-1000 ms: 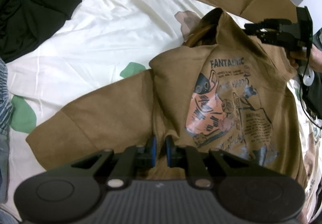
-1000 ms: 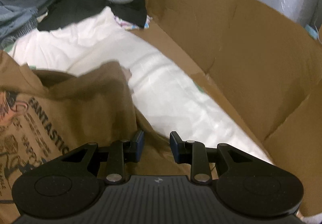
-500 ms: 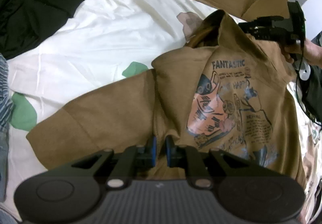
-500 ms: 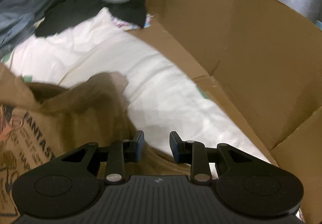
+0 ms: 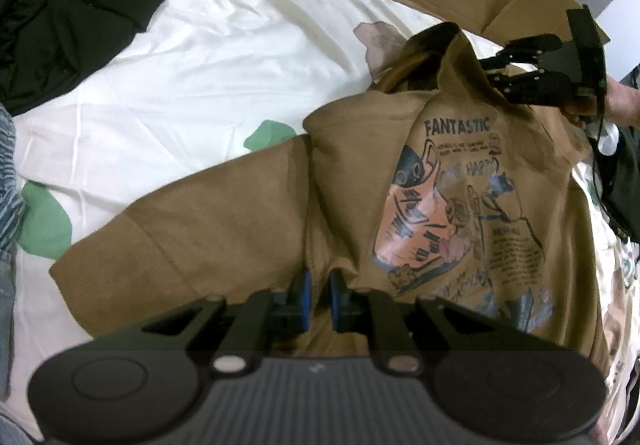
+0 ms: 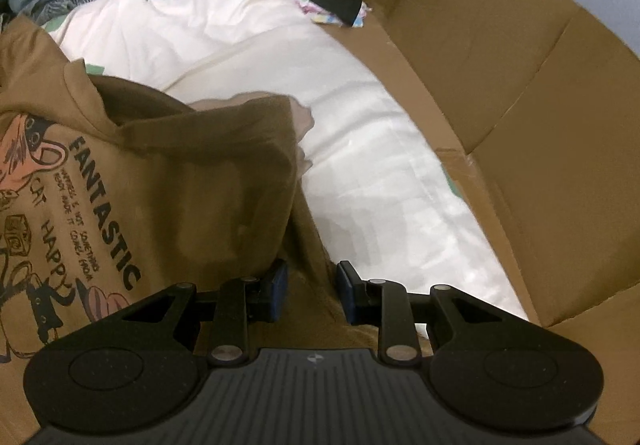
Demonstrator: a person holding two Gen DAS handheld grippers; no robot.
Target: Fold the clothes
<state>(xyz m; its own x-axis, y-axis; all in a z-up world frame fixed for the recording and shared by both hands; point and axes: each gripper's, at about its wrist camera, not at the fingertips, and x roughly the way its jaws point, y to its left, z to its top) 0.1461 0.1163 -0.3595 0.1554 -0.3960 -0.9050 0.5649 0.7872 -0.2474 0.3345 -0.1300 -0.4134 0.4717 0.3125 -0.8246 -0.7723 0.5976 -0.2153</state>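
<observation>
Where cardboard point(image 6: 520, 93) walls the sheet point(image 5: 224, 57), black clothes point(image 5: 68, 5) crowd it.

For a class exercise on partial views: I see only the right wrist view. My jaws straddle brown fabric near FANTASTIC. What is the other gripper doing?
Observer: The left gripper is shut on the hoodie at its near edge, beside the print.
Operator: Is a sleeve spread out?
Observer: Yes, one sleeve lies flat across the white sheet, toward the left of the left wrist view.
Operator: Anything else on the sheet there?
Observer: A black garment is heaped at the far left corner.
</observation>
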